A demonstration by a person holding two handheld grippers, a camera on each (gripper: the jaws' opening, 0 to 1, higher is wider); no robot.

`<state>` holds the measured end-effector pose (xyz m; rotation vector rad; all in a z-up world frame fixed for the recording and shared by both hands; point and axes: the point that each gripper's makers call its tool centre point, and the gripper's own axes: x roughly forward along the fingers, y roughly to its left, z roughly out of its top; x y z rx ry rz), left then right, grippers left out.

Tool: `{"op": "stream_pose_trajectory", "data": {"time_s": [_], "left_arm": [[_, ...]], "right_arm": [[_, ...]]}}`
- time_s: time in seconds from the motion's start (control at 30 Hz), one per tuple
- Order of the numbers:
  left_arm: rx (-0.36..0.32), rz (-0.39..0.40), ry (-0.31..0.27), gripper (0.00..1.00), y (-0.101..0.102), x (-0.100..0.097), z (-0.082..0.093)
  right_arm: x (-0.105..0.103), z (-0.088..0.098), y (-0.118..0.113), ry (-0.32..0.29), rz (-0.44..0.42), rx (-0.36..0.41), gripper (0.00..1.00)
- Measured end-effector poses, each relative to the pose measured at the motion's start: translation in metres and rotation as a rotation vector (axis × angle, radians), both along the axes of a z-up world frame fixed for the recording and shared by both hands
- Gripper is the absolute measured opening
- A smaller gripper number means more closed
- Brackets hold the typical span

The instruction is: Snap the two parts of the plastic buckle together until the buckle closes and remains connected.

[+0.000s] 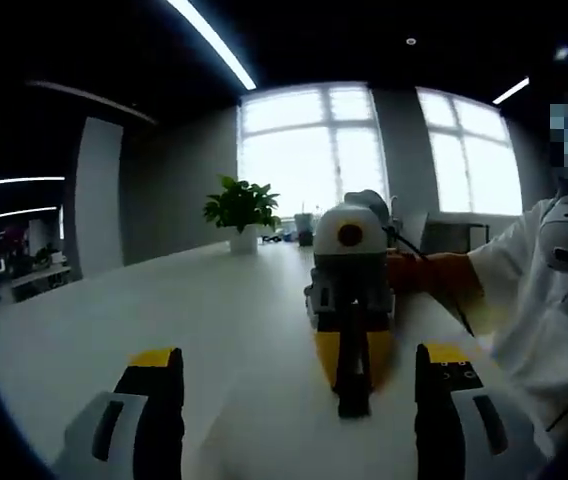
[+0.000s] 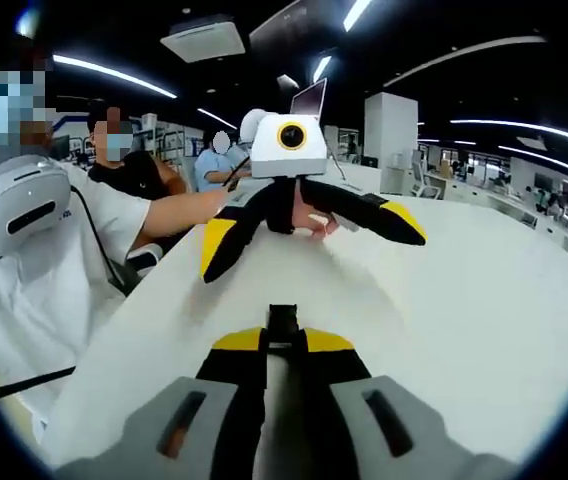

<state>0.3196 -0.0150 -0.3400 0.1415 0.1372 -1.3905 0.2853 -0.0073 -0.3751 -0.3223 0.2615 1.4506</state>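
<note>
My right gripper [image 2: 283, 335] is shut, and a small black buckle part [image 2: 282, 318] sticks out from between its yellow-tipped jaws. From the left gripper view the right gripper [image 1: 352, 392] points toward the camera, low over the white table [image 1: 164, 310], with the black buckle part [image 1: 353, 402] at its tip. My left gripper [image 1: 297, 372] stands wide open with nothing between its jaws. In the right gripper view the left gripper [image 2: 309, 248] faces me, its two jaws spread far apart, a hand behind it.
A potted green plant [image 1: 241, 212] stands at the table's far end before bright windows. A person in a white shirt [image 1: 539, 300] sits along the table's edge [image 2: 114, 330]. More people [image 2: 124, 160] and an open laptop [image 2: 310, 100] are further back.
</note>
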Motion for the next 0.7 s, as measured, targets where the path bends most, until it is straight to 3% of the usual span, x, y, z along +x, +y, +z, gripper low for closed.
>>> {"op": "stream_pose_trajectory", "data": {"time_s": [0.27,0.4,0.7], "left_arm": [[0.001,0.045,-0.019,0.99,0.003,0.011,0.002],[-0.013,0.097,-0.029,0.99,0.008,0.025,0.006],[-0.014,0.136,-0.059,0.98,0.012,0.035,0.008]], "right_arm": [[0.007,0.0,-0.003,0.01,-0.045,-0.001,0.11],[0.023,0.003,-0.009,0.013,-0.099,-0.002,0.11],[0.044,0.012,-0.018,-0.02,-0.218,0.017,0.11]]}}
